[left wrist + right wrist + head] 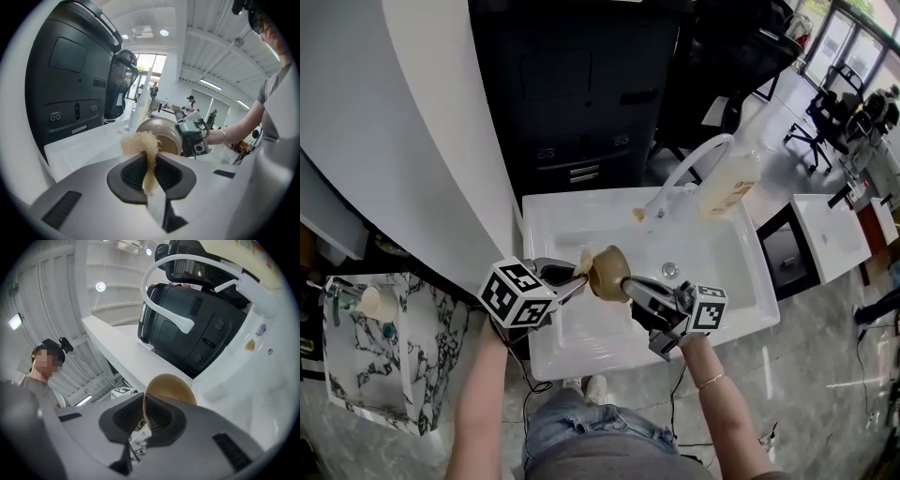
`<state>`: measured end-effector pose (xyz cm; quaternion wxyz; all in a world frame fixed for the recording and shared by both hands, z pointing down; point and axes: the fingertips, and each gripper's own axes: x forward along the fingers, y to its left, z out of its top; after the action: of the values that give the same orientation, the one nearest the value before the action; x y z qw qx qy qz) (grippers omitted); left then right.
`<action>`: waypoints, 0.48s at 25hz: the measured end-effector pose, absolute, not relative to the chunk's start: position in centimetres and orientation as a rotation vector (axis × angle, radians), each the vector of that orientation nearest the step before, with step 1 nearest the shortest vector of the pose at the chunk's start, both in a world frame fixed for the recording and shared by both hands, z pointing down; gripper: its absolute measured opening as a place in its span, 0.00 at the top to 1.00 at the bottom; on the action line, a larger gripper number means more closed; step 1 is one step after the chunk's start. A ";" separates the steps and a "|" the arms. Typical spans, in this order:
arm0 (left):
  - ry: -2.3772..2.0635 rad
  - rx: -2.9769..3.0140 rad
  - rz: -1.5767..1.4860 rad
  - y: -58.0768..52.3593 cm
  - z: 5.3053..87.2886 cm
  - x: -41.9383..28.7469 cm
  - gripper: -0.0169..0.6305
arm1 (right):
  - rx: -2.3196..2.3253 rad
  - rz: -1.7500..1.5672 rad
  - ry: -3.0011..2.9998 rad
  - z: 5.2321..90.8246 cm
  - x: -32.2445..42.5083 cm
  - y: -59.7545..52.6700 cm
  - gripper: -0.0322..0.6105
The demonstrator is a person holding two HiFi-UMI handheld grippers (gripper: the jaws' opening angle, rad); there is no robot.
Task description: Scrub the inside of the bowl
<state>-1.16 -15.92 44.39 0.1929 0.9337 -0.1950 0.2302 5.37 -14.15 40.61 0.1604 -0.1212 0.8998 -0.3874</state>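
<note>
Over the white sink (581, 347) a tan bowl (608, 273) hangs tipped on its side. My right gripper (632, 286) is shut on the bowl's rim, and in the right gripper view the bowl (169, 389) rises from between the jaws of that gripper (144, 416). My left gripper (578, 278) is shut on a pale fibrous scrubber (585, 260), just left of the bowl. In the left gripper view the scrubber (140, 144) sticks out of the left gripper (151, 171), close to the bowl (161, 132). Whether the scrubber touches the bowl I cannot tell.
A white curved faucet (689, 165) and a soap bottle (730, 184) stand at the sink's back edge, the drain (669, 270) in the basin. A black cabinet (581, 84) rises behind. A marbled stand (427, 347) with a small item is at the left.
</note>
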 end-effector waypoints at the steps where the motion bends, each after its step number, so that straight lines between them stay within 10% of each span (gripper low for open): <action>1: -0.561 2.616 0.643 -15.9 44.3 -1.0 0.91 | -0.376 -1.103 2.574 40.8 5.3 -14.4 0.92; 12: -0.633 2.604 0.648 -15.1 44.0 0.8 0.91 | -0.637 -1.042 2.612 41.3 5.4 -15.9 0.92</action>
<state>0.83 -15.07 44.01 0.1909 0.9272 -0.2254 0.2305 5.38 -15.87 41.31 0.1286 -0.2192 0.8984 -0.3582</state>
